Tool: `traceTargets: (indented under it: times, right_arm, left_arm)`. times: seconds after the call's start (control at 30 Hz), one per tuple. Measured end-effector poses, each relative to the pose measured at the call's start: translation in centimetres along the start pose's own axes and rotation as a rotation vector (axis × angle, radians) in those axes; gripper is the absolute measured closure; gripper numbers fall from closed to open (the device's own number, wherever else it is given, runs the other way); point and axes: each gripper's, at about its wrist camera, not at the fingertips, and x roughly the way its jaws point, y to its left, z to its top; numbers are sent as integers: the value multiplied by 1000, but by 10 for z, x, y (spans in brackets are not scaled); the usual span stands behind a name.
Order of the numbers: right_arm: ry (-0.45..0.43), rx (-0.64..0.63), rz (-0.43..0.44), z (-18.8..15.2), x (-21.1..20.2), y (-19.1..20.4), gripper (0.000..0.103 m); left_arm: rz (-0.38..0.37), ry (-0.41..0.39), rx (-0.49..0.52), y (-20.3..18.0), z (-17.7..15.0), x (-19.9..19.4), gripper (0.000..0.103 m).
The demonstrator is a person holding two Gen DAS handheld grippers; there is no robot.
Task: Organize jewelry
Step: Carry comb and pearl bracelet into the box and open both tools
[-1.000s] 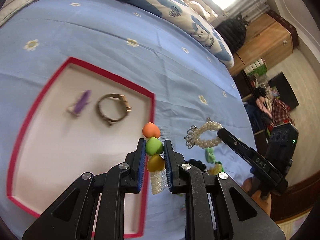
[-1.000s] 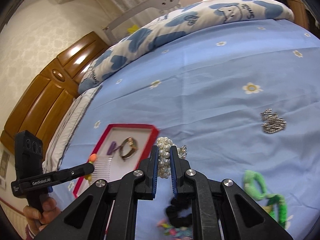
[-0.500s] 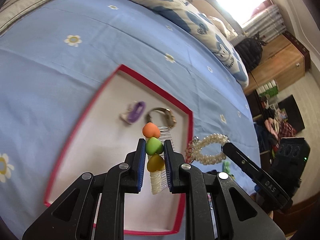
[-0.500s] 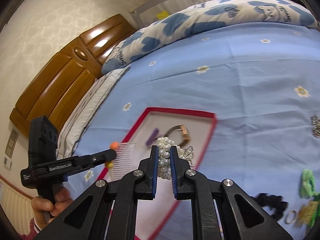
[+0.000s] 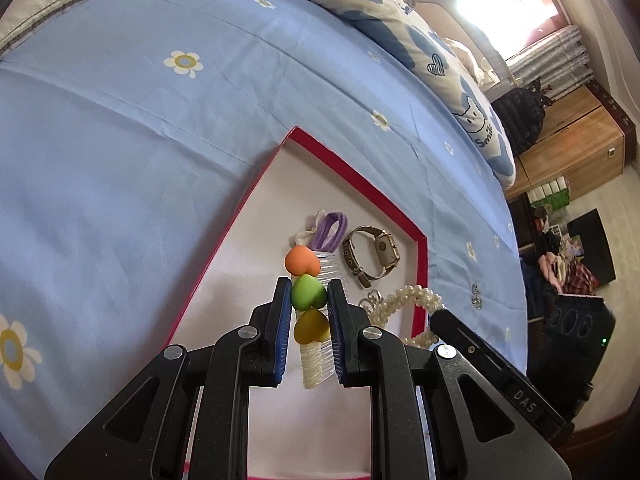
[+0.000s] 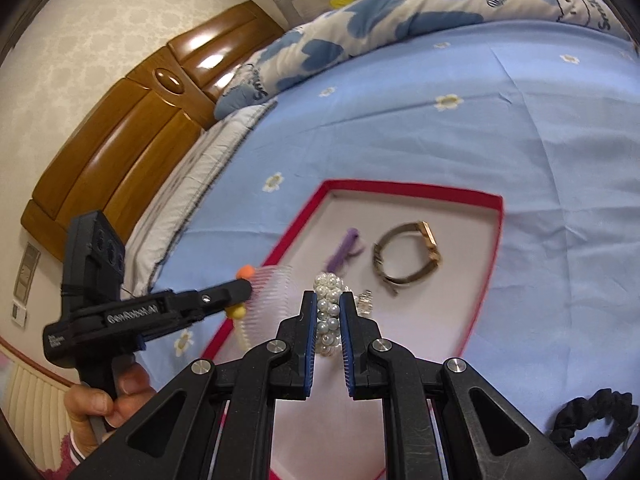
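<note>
both tongs loaded over the red-rimmed tray

my left gripper (image 5: 308, 304) is clenched on a clear hair comb (image 5: 316, 364) topped with three hearts, one orange, one green, one yellow; the green heart sits right between my pads and the orange one pokes out past the tips. my right gripper (image 6: 329, 312) is clenched on a pearl bracelet (image 6: 329, 322), which stands upright between its jaws with a small silver charm just to its right. both pieces hang over the near part of the shallow tray (image 5: 362, 186), the comb to the left of the bracelet.

inside the tray, toward its far right corner, lie one purple hair tie (image 5: 330, 230) and one gold-cased wristwatch (image 5: 372, 250), side by side, the watch on the right.

out on the blue flowered bedsheet (image 5: 120, 152), near right of the tray, lies one black scrunchie (image 6: 596, 426).
</note>
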Motion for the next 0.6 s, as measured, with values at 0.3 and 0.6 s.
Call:
traceTargets:
  times: [0.3, 0.6]
  right_arm:
    - [33, 22, -97, -2, 6, -32, 92]
    - [67, 12, -128, -3, 21, -43, 92]
  left_arm:
    - [38, 34, 18, -1, 5, 25, 87]
    - [88, 43, 40, -1, 8, 39, 87]
